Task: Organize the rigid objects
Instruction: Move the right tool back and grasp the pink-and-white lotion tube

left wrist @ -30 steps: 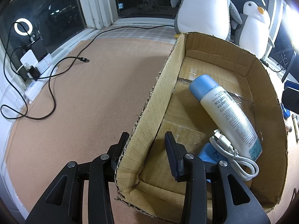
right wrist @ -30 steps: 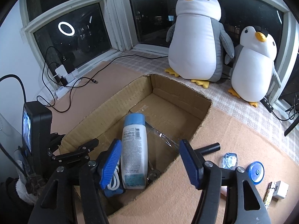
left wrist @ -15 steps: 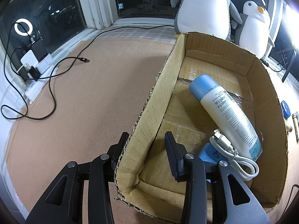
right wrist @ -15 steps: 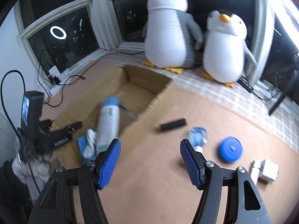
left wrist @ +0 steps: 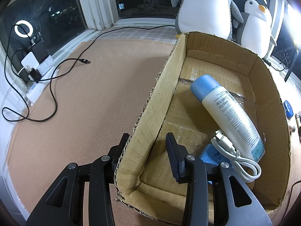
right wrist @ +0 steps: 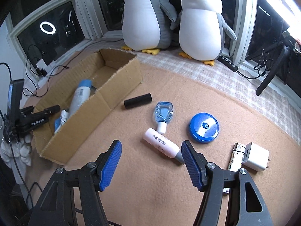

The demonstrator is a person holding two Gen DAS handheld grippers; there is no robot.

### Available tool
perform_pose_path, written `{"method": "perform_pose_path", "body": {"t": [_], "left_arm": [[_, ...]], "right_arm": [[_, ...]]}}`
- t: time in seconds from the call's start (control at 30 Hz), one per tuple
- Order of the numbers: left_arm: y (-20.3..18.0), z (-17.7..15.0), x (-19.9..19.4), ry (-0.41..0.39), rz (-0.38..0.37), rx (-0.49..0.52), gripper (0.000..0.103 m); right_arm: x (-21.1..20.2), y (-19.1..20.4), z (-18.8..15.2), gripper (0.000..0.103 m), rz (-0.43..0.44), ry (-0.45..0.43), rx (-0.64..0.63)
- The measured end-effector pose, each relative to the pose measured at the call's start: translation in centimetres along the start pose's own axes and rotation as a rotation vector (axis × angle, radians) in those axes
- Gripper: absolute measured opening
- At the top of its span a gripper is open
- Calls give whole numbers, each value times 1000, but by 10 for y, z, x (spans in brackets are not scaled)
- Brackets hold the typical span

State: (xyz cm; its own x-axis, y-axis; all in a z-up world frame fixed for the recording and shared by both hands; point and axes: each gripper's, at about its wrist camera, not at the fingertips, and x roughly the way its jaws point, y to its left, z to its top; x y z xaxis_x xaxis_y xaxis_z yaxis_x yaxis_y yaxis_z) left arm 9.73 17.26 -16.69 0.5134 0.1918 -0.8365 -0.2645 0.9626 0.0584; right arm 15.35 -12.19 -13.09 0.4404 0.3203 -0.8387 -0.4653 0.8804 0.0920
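Pink tube [right wrist: 161,143] lies on the mat, long axis diagonal, grey cap end just beside the right gripper's [right wrist: 151,161] right finger, body up and between the open, empty jaws. Right hand nearer. Left gripper [left wrist: 148,146] straddles the cardboard box [left wrist: 150,101] wall, clamped on it; spray bottle [left wrist: 229,116] inside.

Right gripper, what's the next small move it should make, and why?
Probably ease the right gripper forward and down over the pink tube. Its jaws stand open and empty, and the tube lies on the mat just ahead, its grey tip beside one finger. It is the nearest loose item outside the cardboard box, whose wall the left gripper straddles.
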Motion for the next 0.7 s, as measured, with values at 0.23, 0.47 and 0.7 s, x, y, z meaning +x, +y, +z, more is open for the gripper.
{"method": "perform_pose_path", "body": {"t": [0.23, 0.47, 0.7], "left_arm": [[0, 0, 0, 0, 0, 0, 38], [-1, 0, 0, -1, 2, -1, 38], [-1, 0, 0, -1, 2, -2, 38]], "right_arm": [[21, -5, 2, 62, -27, 40, -34], [34, -7, 5, 62, -35, 68, -55], [43, 0, 5, 42, -30, 106, -90]]}}
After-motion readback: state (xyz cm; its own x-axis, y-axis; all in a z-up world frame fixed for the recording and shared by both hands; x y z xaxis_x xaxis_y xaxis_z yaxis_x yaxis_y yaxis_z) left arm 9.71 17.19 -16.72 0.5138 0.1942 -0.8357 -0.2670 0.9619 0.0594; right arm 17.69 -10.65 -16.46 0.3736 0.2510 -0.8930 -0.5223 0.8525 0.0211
